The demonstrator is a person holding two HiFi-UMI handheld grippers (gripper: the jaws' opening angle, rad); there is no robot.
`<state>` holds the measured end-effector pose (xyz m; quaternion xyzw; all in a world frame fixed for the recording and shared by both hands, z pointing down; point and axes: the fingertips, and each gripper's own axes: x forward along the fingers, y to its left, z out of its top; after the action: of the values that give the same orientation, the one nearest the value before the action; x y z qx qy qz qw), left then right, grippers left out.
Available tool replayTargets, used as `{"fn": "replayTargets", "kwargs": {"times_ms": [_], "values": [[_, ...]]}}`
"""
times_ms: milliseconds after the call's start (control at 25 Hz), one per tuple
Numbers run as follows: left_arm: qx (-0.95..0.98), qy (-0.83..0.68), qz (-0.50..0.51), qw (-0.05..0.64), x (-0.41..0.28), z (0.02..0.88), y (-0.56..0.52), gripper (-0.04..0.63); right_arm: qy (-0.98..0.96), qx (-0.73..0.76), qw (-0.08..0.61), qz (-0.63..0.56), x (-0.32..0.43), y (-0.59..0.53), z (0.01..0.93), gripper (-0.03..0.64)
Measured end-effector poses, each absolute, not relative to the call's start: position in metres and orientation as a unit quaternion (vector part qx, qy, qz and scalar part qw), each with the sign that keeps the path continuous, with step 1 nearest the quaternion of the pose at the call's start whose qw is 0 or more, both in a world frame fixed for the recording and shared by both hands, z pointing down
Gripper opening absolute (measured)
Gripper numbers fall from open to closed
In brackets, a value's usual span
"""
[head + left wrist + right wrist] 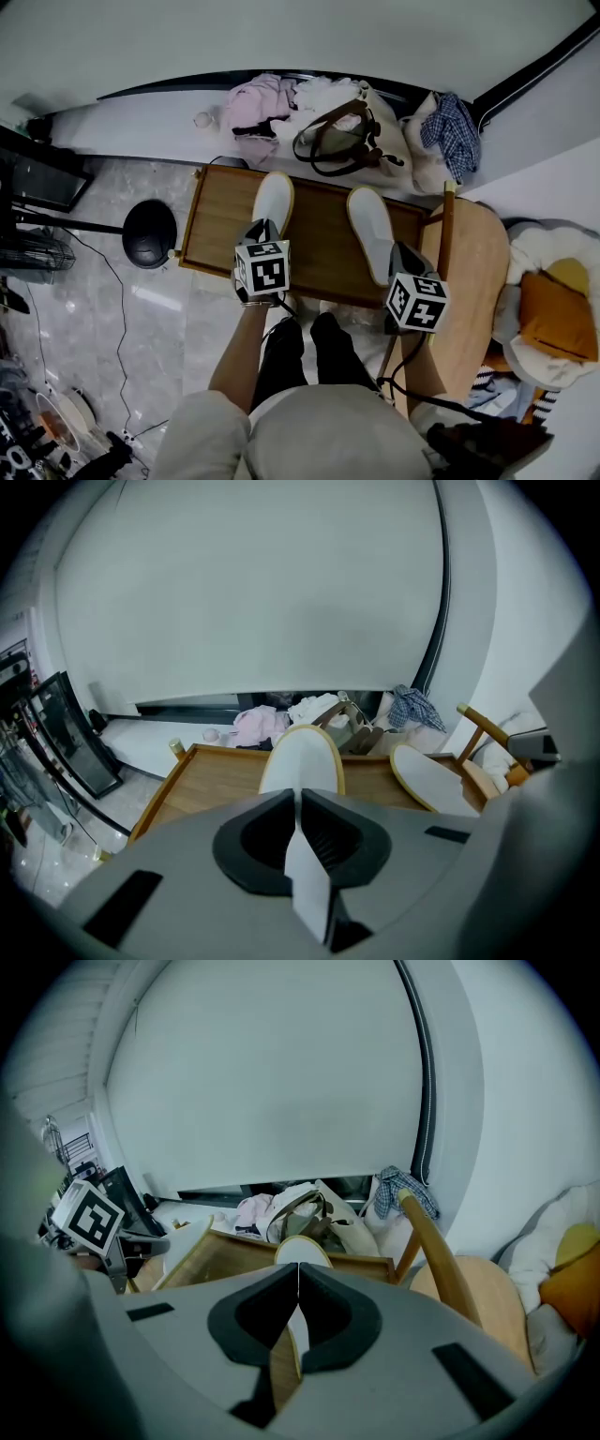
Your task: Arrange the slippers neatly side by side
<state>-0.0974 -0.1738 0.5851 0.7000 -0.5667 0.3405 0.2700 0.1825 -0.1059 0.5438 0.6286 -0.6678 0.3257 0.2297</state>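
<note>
Two white slippers with tan soles lie on the low wooden table (220, 211), toes pointing to the far wall. The left slipper (273, 200) runs straight; my left gripper (262, 246) is shut on its heel edge, and the left gripper view shows that slipper (302, 757) stretching ahead past the closed jaws. The right slipper (371, 232) slants slightly; my right gripper (405, 270) is shut on its near end, and in the right gripper view that slipper (300, 1252) shows edge-on between the pads. A gap of bare wood separates the two.
Behind the table lie a pile of pink and white clothes (261, 105), a brown-handled bag (339, 131) and a checked cloth (456, 127). A wooden chair (473, 272) stands at the right with cushions (555, 314) beyond. A black lamp base (148, 232) sits on the tiled floor at the left.
</note>
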Motion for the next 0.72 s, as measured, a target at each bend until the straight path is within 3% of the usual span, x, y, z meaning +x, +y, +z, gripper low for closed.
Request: {"fn": "replayTargets", "kwargs": {"times_ms": [720], "values": [[0.679, -0.574, 0.352, 0.294, -0.094, 0.615, -0.177, 0.032, -0.676, 0.608, 0.252, 0.332, 0.189, -0.123, 0.559, 0.034]]}}
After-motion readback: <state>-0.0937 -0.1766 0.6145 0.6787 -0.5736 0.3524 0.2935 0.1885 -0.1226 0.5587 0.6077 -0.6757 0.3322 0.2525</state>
